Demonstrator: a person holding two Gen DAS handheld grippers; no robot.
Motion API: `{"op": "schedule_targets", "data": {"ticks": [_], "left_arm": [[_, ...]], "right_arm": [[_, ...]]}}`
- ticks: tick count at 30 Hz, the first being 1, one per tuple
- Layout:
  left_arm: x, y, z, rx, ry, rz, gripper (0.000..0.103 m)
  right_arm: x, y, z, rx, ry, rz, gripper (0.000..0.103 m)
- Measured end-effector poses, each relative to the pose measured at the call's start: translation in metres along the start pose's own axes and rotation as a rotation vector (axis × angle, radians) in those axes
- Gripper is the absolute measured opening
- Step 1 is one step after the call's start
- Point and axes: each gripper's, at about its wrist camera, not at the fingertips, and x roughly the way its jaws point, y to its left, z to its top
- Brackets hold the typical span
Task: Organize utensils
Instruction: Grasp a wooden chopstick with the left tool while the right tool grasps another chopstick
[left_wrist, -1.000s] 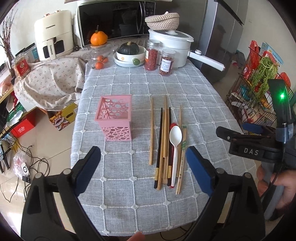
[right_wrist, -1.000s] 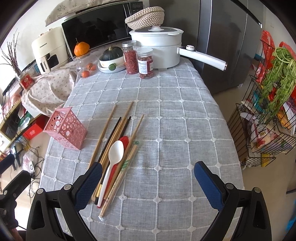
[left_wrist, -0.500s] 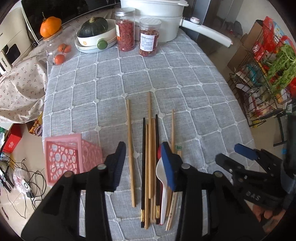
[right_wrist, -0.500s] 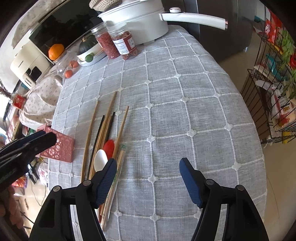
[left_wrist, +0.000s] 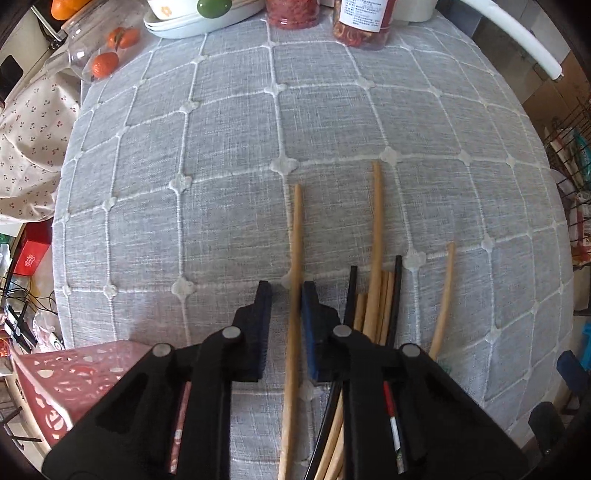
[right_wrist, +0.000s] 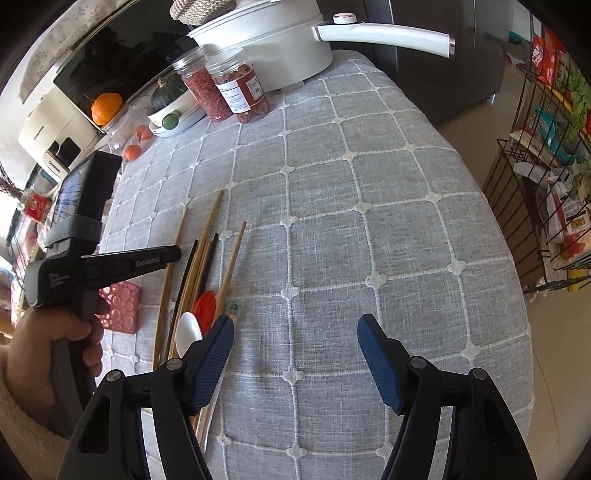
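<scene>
Left gripper (left_wrist: 286, 295) has dropped, jaws narrowed astride the lone chopstick (left_wrist: 295, 258) at lower centre; clamp squarely, right gripper (right_wrist: 295, 339) agape.

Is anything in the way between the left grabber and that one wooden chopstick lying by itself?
Nothing visible. The left gripper already straddles the lone chopstick, one finger on each side, with only grey tablecloth around it. The other chopsticks lie to its right, apart from it.
</scene>
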Motion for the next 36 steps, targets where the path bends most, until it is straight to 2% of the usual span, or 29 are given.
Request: {"op": "schedule_targets", "data": {"ticks": [5, 9, 14, 21, 27, 31, 36], "left_arm": [[-0.004, -0.004, -0.008, 0.001, -0.008, -0.015, 0.007], [-0.016, -0.008, -0.015, 0.012, -0.055, -0.024, 0.007], [-0.067, -0.009, -0.041, 0.04, -0.159, -0.08, 0.007], [-0.14, 0.002, -0.09, 0.074, -0.351, -0.158, 0.007], [-0.172, 0.034, -0.13, 0.009, -0.475, -0.253, 0.007], [-0.188, 0.047, -0.147, 0.003, -0.563, -0.268, 0.007], [-0.192, 0.06, -0.159, 0.033, -0.651, -0.214, 0.007]], "right_arm": [[0.0, -0.002, -0.001, 0.009, -0.003, -0.008, 0.07], [0.0, -0.003, -0.001, 0.016, -0.004, -0.007, 0.07], [-0.001, -0.003, -0.001, 0.022, -0.012, -0.004, 0.065], [0.0, 0.01, -0.003, 0.007, -0.012, 0.016, 0.058], [0.005, 0.024, -0.004, -0.004, -0.004, 0.044, 0.05], [0.016, 0.038, 0.004, -0.012, 0.01, 0.06, 0.043], [0.032, 0.055, 0.017, -0.034, 0.008, 0.068, 0.036]]}}
